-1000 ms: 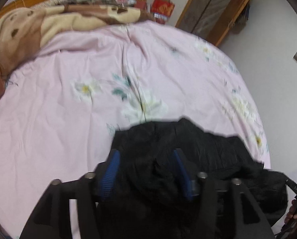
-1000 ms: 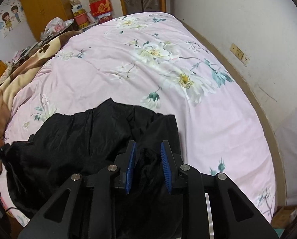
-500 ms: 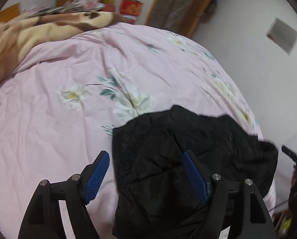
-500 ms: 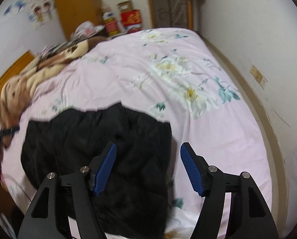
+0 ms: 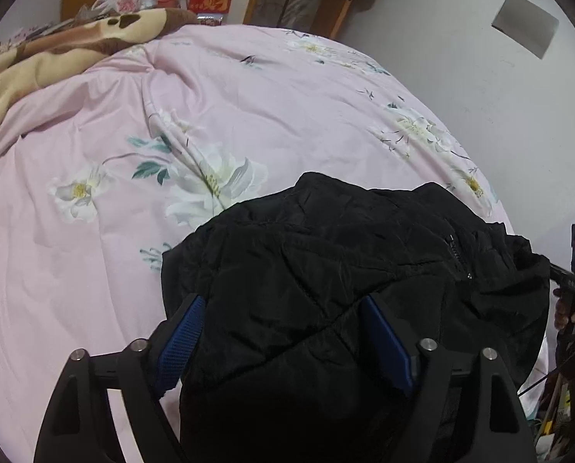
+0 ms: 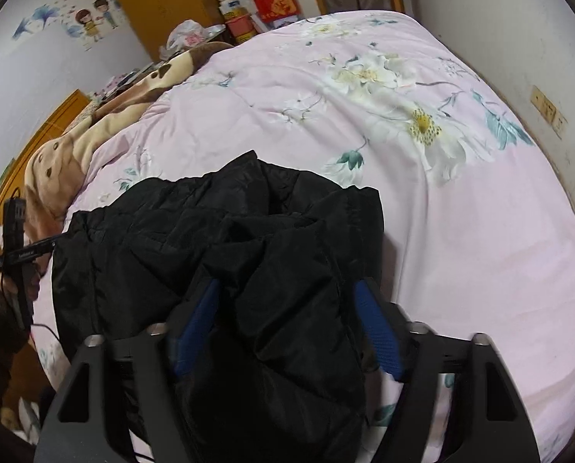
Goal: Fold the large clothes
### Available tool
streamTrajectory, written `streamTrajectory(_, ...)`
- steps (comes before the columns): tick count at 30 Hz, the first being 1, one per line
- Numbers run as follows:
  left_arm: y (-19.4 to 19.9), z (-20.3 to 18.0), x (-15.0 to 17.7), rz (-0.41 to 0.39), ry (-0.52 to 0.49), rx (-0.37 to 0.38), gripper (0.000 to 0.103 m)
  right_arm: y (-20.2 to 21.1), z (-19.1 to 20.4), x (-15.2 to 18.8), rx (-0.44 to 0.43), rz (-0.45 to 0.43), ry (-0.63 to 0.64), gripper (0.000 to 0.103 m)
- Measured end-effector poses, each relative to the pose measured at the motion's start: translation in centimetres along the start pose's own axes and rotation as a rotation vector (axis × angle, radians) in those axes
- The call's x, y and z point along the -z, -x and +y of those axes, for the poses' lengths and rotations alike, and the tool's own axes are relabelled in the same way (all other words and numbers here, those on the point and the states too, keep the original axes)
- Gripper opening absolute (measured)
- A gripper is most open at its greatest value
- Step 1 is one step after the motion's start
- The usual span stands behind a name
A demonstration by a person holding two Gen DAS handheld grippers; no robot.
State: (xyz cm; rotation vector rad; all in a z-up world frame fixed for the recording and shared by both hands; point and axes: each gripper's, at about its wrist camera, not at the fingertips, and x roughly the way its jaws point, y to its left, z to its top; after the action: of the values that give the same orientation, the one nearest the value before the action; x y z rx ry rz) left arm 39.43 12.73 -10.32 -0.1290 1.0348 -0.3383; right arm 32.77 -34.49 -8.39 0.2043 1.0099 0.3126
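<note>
A black quilted jacket lies bunched at the near edge of a pink floral bed cover; it also shows in the right wrist view. My left gripper is open, its blue pads either side of the jacket's left end, with fabric between them. My right gripper is open, its pads either side of the jacket's right end, with a fold bulging between them. Each gripper's handle shows at the far side of the other view.
A brown and cream blanket lies along the bed's far left. Red boxes and an orange wardrobe stand beyond the bed. A white wall runs along the right side of the bed.
Both grippers were shut on the jacket a second ago. They opened and let go, drew back, and now straddle the jacket's ends again with the jaws wide.
</note>
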Motion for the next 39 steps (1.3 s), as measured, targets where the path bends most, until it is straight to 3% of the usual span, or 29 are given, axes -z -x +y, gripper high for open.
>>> streamTrajectory(2,0.0,-0.3,-0.1,0.001,-0.027,-0.031,0.062,0.0,0.4,0.0,0.032,-0.012,0.022,0.045)
streamTrajectory(4,0.3,-0.4,-0.2,-0.005,-0.032,-0.041,0.049,0.2,0.8,-0.1,0.031,-0.023,0.052,0.025)
streamTrajectory(7,1.8,-0.9,-0.7,-0.052,-0.068,-0.063,0.032,1.2,1.8,-0.4,0.073,-0.066,0.106,0.015)
streamTrajectory(13,5.6,-0.2,-3.0,-0.193,-0.017,-0.026,0.030,5.3,3.2,-3.1,0.113,-0.257,0.126,0.014)
streamTrajectory(18,4.4,1.4,-5.4,-0.198,0.045,-0.031,0.030,3.8,3.9,-6.3,0.137,-0.279,0.129,0.014)
streamTrajectory(20,2.5,2.0,-6.3,-0.165,0.063,-0.061,0.030,2.2,3.9,-7.1,0.162,-0.258,0.145,0.014)
streamTrajectory(25,-4.5,2.5,-7.0,-0.021,0.074,-0.164,0.031,-5.0,2.3,-8.4,0.283,-0.083,0.129,0.014)
streamTrajectory(28,-6.9,2.7,-6.5,0.036,0.063,-0.193,0.033,-7.7,1.0,-8.1,0.295,0.012,0.099,0.014)
streamTrajectory(31,-8.3,3.5,-6.6,0.068,0.102,-0.186,0.035,-9.4,0.6,-8.1,0.324,0.083,0.109,0.015)
streamTrajectory(35,-9.1,3.1,-6.7,0.101,0.080,-0.241,0.041,-12.0,1.7,-8.2,0.413,0.200,0.156,0.020)
streamTrajectory(39,-7.0,2.5,-6.7,0.047,0.093,-0.265,0.045,-10.8,2.2,-8.3,0.480,0.185,0.160,0.025)
